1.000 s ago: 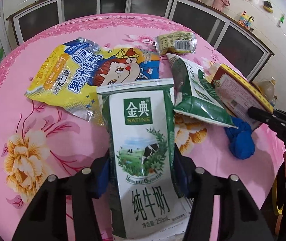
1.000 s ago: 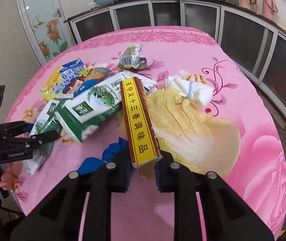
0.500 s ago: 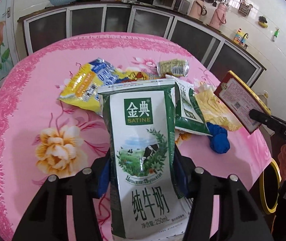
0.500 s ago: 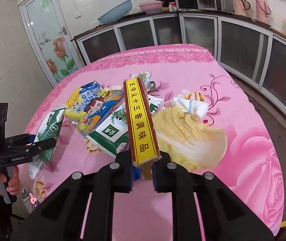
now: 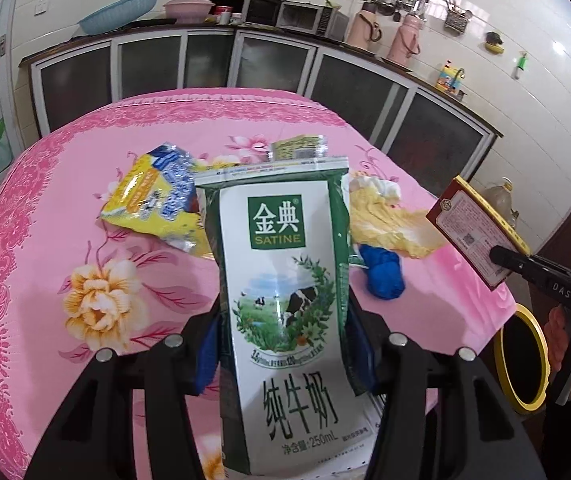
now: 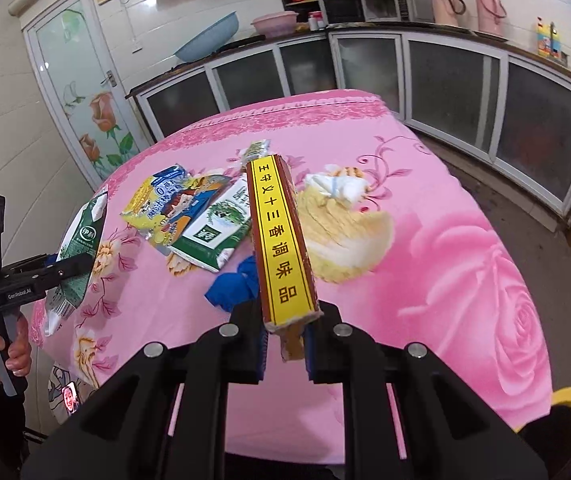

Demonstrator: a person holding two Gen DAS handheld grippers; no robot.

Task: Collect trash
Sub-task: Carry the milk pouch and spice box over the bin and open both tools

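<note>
Since a second ago both hands have lifted and pulled back: the table looks smaller in both views, and the yellow-rimmed bin [image 5: 519,356] has come into the left view.

Left gripper [image 5: 281,352] is about half open, clamped across the Satine milk carton [image 5: 285,280], which is held clear of the cloth. Right gripper [image 6: 283,340] is nearly closed, pinching the narrow end of the red-and-yellow seasoning box [image 6: 279,236], also in the air.

Step, as I read it: two pieces picked, carry to the bin. The bin's mouth sits below the table's near right edge [image 5: 485,320]. Next move should swing each piece over the mouth before opening. The right hand looks closer to it, so probably drop the box first.

Room: open floor on the right of the table, cabinets well apart. Watch the table edge on the way down.

Still on the pink tablecloth [image 6: 425,240]: blue crumpled wad [image 6: 233,284], second milk carton [image 6: 213,228], yellow snack bag [image 6: 165,204], yellow paper [image 6: 345,236], white tissue [image 6: 337,186], small wrapper [image 5: 299,146] farthest away.
</note>
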